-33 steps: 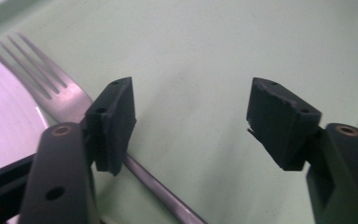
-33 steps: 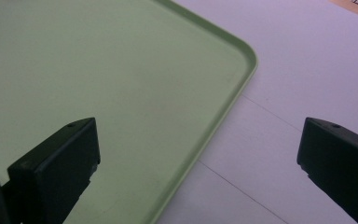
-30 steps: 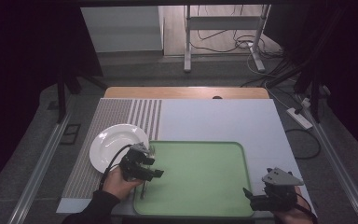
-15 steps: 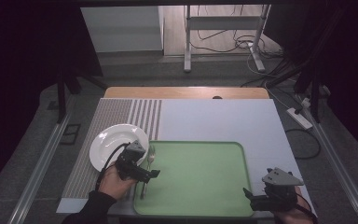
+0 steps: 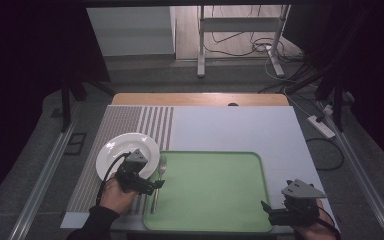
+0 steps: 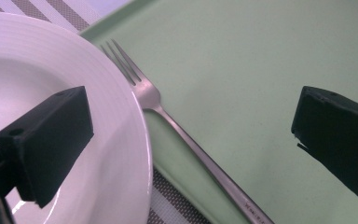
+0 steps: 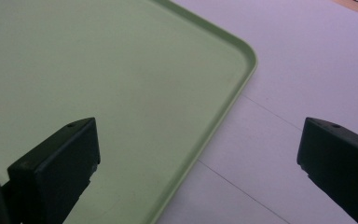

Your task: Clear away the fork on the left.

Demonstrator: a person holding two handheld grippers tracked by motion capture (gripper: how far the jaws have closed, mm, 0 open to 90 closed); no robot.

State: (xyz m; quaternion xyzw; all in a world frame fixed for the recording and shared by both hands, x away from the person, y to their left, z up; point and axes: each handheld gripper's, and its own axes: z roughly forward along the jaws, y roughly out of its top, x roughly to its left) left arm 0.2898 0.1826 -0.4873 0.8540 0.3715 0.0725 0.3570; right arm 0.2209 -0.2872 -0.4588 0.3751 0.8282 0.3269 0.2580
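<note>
A silver fork (image 5: 157,186) lies along the left edge of the green tray (image 5: 215,192), its tines pointing away from me beside a white plate (image 5: 122,152). My left gripper (image 5: 155,185) hovers open over the fork's handle. In the left gripper view the fork (image 6: 182,135) runs between the jaws, one jaw over the plate (image 6: 51,60), the other over the tray (image 6: 251,60); the left gripper (image 6: 191,133) holds nothing. My right gripper (image 5: 266,207) is open and empty at the tray's near right corner. In its own view the right gripper (image 7: 196,161) straddles the tray rim (image 7: 242,81).
The tray and plate sit on a pale mat (image 5: 240,130) with a grey striped band (image 5: 130,122) on its left. A wooden table edge (image 5: 200,99) shows at the back. Dark floor, cables and a power strip (image 5: 321,126) lie beyond the table.
My left gripper has drawn back a little to the left, off the tray, and the fork now lies uncovered along the tray's left edge. The right gripper has stayed put.
</note>
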